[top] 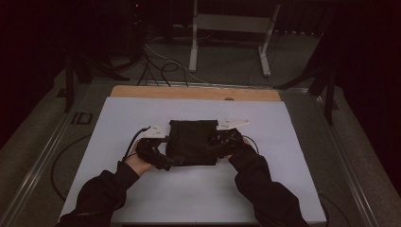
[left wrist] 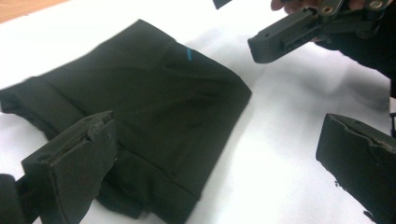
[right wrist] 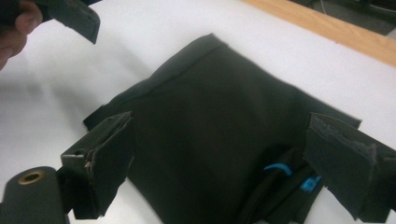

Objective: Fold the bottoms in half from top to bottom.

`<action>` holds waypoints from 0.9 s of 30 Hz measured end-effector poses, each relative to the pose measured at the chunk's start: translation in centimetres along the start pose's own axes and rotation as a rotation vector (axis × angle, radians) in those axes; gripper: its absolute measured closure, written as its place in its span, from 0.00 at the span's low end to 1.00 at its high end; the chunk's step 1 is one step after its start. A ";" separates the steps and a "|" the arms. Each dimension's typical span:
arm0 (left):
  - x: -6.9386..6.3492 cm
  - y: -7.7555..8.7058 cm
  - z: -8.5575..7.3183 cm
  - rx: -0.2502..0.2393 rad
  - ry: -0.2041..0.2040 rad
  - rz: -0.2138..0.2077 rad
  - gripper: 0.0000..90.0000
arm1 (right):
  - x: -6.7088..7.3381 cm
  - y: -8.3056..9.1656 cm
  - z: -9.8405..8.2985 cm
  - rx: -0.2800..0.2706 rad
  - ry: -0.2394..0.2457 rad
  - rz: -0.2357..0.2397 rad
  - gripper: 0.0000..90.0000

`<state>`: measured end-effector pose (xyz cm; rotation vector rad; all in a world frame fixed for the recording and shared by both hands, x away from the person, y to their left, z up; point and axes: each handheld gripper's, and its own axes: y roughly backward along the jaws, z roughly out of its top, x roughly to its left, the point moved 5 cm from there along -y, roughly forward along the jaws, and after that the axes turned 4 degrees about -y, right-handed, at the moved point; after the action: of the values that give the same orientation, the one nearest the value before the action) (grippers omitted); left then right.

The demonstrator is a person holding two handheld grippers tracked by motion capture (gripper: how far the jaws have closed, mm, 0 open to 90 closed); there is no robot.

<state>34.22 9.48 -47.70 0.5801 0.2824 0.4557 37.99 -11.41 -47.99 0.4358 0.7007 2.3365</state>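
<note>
- the high view is dim overall: the room behind falls into near black, and the white surface (top: pixel 142 118) reads as a dull bluish grey
- in that view the black garment (top: pixel 191 142) is a flat dark patch with almost no fold detail, and the picture is soft and grainy
- the left gripper view is far brighter; the white sheet (left wrist: pixel 280 140) is nearly blown out, with soft grey shadows along the cloth edge and near the right side
- in both gripper views the near jaws are blurred, slightly out of focus
- the right gripper view is evenly lit, a faint shadow lying left of the cloth (right wrist: pixel 210 126)
</note>
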 end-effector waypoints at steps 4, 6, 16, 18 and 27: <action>-0.6 -0.3 -0.6 0.005 -0.009 -0.006 0.00 | 0.8 0.2 -1.0 -0.001 0.009 0.029 0.11; -1.0 -0.5 -1.0 0.010 -0.012 -0.008 0.00 | 1.3 0.2 -1.5 -0.002 0.014 0.043 0.11; -2.7 -0.3 -2.6 0.008 -0.043 -0.019 0.00 | 3.2 0.9 -3.9 0.013 0.051 0.076 0.11; -2.9 -0.2 -2.9 0.002 -0.032 -0.028 0.00 | 3.4 1.1 -4.2 0.010 0.067 0.082 0.11; -3.2 0.8 -4.5 -0.001 -0.030 -0.033 0.00 | 3.2 2.7 -5.3 -0.007 0.084 0.096 0.11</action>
<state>29.53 10.60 -50.45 0.5804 0.2625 0.4152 31.83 -12.97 -50.30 0.3781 0.7254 2.4589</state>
